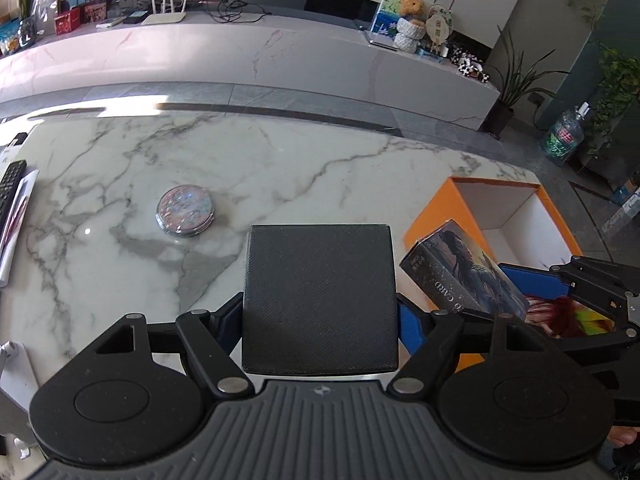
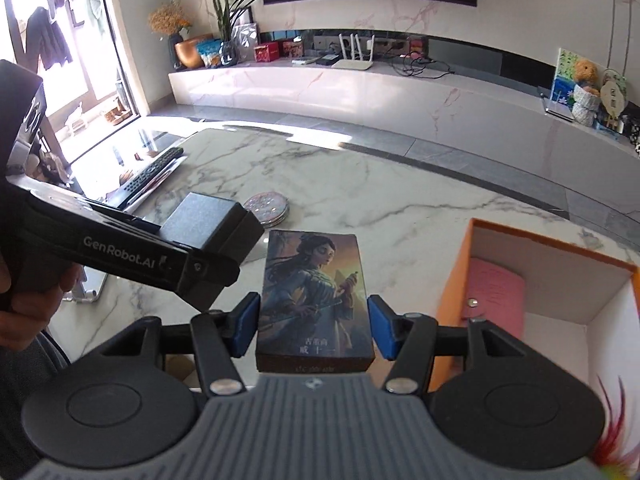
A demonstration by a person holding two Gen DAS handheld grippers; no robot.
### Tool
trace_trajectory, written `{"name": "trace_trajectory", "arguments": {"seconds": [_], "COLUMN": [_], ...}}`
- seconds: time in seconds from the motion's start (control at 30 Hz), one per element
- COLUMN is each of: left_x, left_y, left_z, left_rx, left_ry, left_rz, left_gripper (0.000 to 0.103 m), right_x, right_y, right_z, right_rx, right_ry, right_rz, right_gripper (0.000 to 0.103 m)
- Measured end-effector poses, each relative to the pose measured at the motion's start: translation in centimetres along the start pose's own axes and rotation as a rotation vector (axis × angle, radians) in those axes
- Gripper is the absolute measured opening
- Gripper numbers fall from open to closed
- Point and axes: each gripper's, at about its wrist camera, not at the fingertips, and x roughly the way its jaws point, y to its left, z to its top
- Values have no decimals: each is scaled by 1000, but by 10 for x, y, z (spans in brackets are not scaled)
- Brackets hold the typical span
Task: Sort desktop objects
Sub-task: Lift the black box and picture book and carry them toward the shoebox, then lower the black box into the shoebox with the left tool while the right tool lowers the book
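Black textured box point(image 1: 320, 300) sits clamped btwn the blue pads of the left gripper point(image 1: 320, 320), held above the marble table point(image 1: 280, 160); from the right wrist view the same box point(image 2: 212, 224) shows at the left, raised over the table w/ the gripper body under it. Card box w/ a painted figure on its face point(image 2: 314, 296) is pinched btwn the blue fingers point(image 2: 246, 322) of the right gripper point(image 2: 314, 326), pads tight on both long sides; in the left wrist view it point(image 1: 464, 276) is tilted, just right of the black box and over the near-left corner of the orange box point(image 1: 436, 208). Orange box is open-topped w/ white inner walls, at the table's right edge; inside it a pink pouch w/ a metal snap point(image 2: 496, 296) lies vs. the far wall, and a colourful feathery print point(image 1: 568, 316) shows at the near side. Round holographic disc point(image 1: 186, 210) lies flat on the marble, left of and farther than the black box, well apart from the orange box. TV remote point(image 2: 154, 168) lies at the table's far-left edge on some papers. Beyond the table: long marble TV bench point(image 1: 240, 52) w/ a white router point(image 1: 164, 8) and a teddy bear point(image 1: 412, 8).
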Motion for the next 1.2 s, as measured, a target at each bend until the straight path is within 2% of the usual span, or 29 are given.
{"name": "trace_trajectory", "arguments": {"seconds": [0.13, 0.27, 0.47, 0.57, 0.67, 0.8, 1.0, 1.2], "left_x": [-2, 12, 67, 101, 136, 171, 201, 221], "left_y": [-55, -113, -191, -219, -232, -239, -248, -241], "left_z": [20, 37, 56, 60, 62, 63, 61, 62], "left_rx": [105, 195, 261, 273, 234, 191, 119, 32], "left_ry": [-18, 0, 100, 141, 197, 231, 264, 273], "left_rz": [-44, -85, -130, -112, -106, -67, -55, -54], "left_gripper": [87, 87, 87, 87, 87, 87, 87, 88], "right_x": [-40, -64, -76, -80, -81, -83, -74, -68], "right_y": [-41, -90, -156, -185, -209, -226, -238, -241], "right_z": [-7, -17, -29, -34, -40, -50, -62, -68], "right_rx": [73, 141, 204, 259, 293, 324, 355, 367], "right_ry": [-77, -115, -143, -181, -199, -210, -177, -162], "right_rz": [-81, -189, -350, -402, -464, -469, -467, -468], "right_gripper": [60, 60, 60, 60, 60, 60, 60, 60]}}
